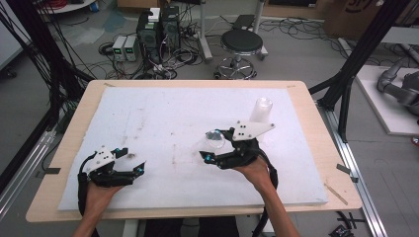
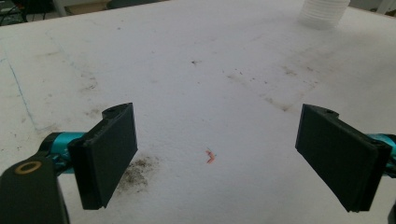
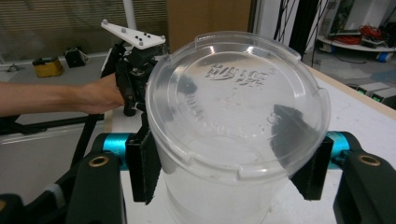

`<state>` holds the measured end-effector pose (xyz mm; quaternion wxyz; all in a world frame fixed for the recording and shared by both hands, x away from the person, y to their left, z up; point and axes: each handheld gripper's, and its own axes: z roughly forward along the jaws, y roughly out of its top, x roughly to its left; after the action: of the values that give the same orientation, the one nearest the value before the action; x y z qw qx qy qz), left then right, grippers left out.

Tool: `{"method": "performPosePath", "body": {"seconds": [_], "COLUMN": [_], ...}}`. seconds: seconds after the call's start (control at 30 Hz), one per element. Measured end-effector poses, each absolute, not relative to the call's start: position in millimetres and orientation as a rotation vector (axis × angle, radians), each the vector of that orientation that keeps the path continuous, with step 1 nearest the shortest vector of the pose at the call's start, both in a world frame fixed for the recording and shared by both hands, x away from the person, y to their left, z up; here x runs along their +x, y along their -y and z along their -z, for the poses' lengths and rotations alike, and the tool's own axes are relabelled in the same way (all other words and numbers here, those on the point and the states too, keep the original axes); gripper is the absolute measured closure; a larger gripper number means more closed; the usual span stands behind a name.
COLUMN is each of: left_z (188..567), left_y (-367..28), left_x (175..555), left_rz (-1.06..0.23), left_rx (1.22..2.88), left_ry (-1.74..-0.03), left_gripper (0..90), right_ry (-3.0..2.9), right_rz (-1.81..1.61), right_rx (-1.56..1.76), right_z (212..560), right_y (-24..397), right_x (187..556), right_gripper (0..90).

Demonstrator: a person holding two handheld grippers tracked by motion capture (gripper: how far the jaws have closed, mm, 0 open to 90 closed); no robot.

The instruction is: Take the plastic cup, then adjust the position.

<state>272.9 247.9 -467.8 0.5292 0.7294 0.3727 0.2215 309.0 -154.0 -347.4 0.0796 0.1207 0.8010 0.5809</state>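
On the table [image 1: 316, 148] lies a foam board [image 1: 163, 118]. The left gripper [image 1: 132, 169] sits on its near left part, the right gripper [image 1: 213, 147] right of centre, a lidded cup [image 1: 216, 140] between its jaws. A second cup [image 1: 261, 109] stands behind it, toward the far right. Beyond the table's far edge stands a stool [image 1: 241, 44]

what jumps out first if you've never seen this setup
The clear lidded cup clamped between the right gripper's jaws, near the middle of the white foam board, catches the eye first. Next comes the left gripper, open and empty over a dark smudge at the board's near left. A white cup stack stands apart toward the far right.
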Motion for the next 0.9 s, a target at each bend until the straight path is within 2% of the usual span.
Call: {"method": "performPosePath", "body": {"seconds": [0.33,0.57,0.9], "left_z": [467.7,467.4,439.9], "left_y": [-249.6,-253.0,-237.9], "left_x": [273.3,275.2,276.9], "left_rz": [-0.517,-0.462,-0.34], "left_rx": [1.735,1.71,1.693], "left_ry": [-0.886,-0.862,-0.585], "left_gripper": [12.6,12.4,12.3], "right_ry": [-2.385,-2.38,-2.396], "right_rz": [-1.761,-1.795,-1.852], "right_rx": [0.374,0.376,0.337], "right_z": [347.6,348.7,349.1], "right_y": [157.2,160.1,158.8], "right_x": [311.6,314.2,315.8], "right_gripper": [37.2,37.2,37.2]}}
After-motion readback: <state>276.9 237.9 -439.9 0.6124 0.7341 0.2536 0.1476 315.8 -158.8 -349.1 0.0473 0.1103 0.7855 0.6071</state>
